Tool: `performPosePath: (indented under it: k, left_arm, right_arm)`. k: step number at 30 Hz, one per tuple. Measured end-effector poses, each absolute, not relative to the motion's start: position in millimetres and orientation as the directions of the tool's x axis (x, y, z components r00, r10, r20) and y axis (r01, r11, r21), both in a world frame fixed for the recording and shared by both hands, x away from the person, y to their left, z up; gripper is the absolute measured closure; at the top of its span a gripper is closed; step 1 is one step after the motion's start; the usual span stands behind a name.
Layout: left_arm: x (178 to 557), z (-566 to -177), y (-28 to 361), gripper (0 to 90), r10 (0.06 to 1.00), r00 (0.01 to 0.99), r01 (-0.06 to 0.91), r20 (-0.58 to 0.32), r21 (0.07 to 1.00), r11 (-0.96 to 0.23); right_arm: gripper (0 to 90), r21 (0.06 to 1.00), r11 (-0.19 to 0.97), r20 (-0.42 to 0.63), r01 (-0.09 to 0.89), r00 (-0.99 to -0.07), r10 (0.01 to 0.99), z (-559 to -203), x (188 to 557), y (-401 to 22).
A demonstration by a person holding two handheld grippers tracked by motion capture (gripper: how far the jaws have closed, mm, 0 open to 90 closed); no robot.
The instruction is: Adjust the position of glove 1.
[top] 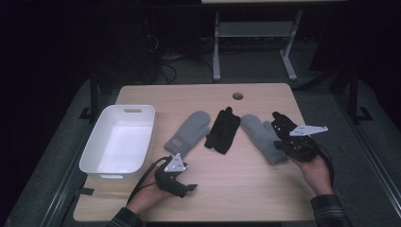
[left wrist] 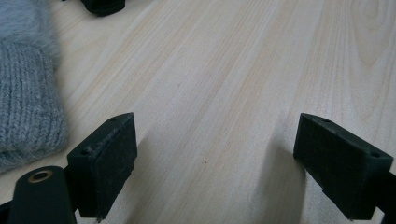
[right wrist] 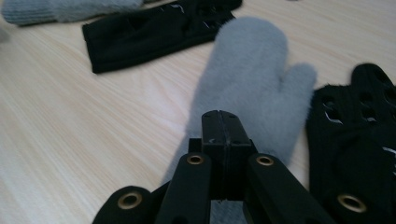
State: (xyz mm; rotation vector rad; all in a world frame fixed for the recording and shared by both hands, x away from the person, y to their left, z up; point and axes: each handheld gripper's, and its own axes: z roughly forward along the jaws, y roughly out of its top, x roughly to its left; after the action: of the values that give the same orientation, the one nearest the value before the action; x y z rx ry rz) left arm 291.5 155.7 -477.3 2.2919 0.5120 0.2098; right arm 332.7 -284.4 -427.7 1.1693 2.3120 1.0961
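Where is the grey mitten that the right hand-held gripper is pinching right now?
In the high view the grey mitten lies right of the table's centre, between two black gloves, its cuff end pinched by the shut right hand-held gripper.

From the high view we are looking forward and down over the whole counter, from above the person's side. In the left gripper view we are riding low, just above the wood, facing along its jaws with a grey mitten at the frame's left edge. In the right gripper view we are hovering close over the other grey mitten. Both mittens are also showing from above.
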Motion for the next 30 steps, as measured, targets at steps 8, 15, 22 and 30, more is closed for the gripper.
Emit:
performPosePath:
  k: [8,15,22,30]
  left_arm:
    - [291.4,-477.3,155.7,12.5,0.424,0.906,0.298,-0.006,0.72,-0.627]
    - [291.4,-477.4,155.6,12.5,0.424,0.906,0.298,-0.006,0.72,-0.627]
    - [291.0,-477.4,155.6,12.4,0.426,0.905,0.299,-0.007,0.721,-0.625]
    - [290.9,-477.3,155.6,12.4,0.425,0.905,0.3,-0.007,0.72,-0.626]
  right_arm:
    - [90.0,0.729,0.382,0.047,0.568,-0.598,0.8,-437.2,335.9,-287.2]
    - [90.0,0.692,0.411,0.047,0.593,-0.606,0.794,-445.2,337.9,-283.0]
    - [90.0,0.682,0.433,0.056,0.589,-0.632,0.773,-445.2,336.5,-277.9]
    - [90.0,0.676,0.447,0.092,0.586,-0.669,0.738,-445.6,331.5,-267.5]
